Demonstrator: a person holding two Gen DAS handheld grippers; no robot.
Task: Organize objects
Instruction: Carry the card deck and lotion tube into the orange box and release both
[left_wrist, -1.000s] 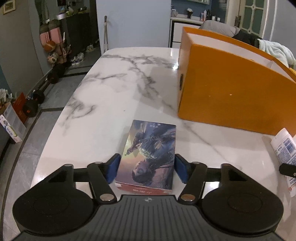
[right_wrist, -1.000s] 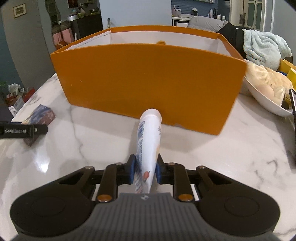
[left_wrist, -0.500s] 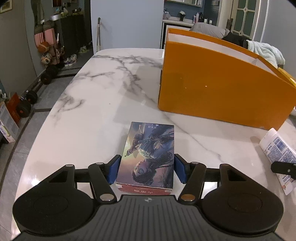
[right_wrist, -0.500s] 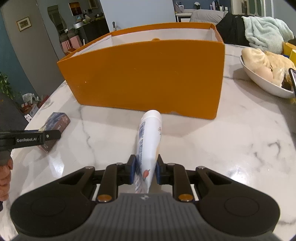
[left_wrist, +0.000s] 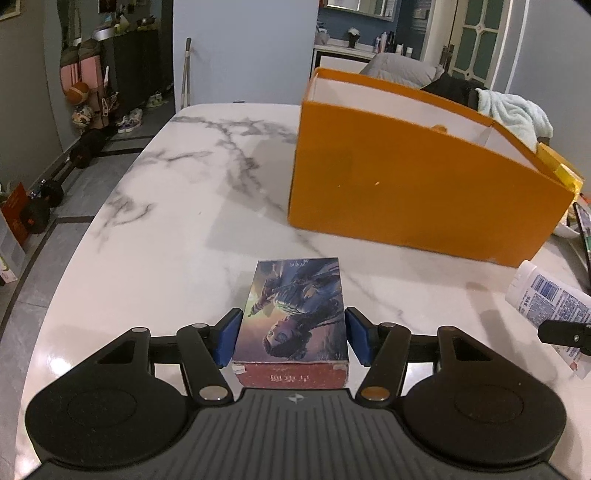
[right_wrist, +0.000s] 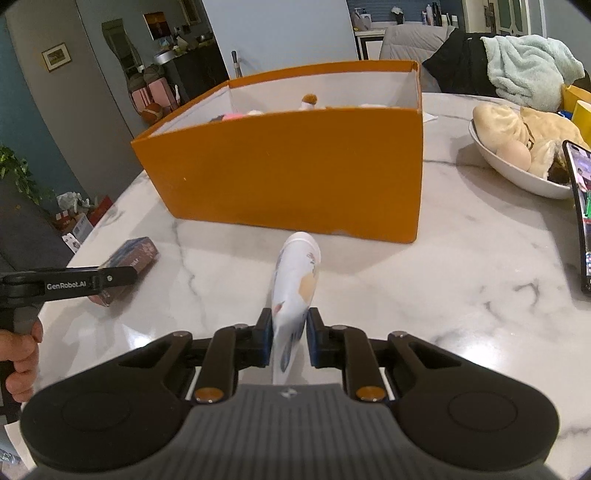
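Left wrist change: orange box now shows its open top, so I have risen; illustrated box clamped between my left gripper pads, long axis running straight ahead.
Right wrist change: box interior now visible; tube pinched in right gripper, cap pointing ahead at the box wall.

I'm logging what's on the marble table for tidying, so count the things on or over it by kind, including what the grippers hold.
Boxes: 2, the orange box and the small picture box in the left gripper
Tubes: 1, the white tube in the right gripper
Bowls: 1, the white bowl
Phones: 1, the phone
Total: 5
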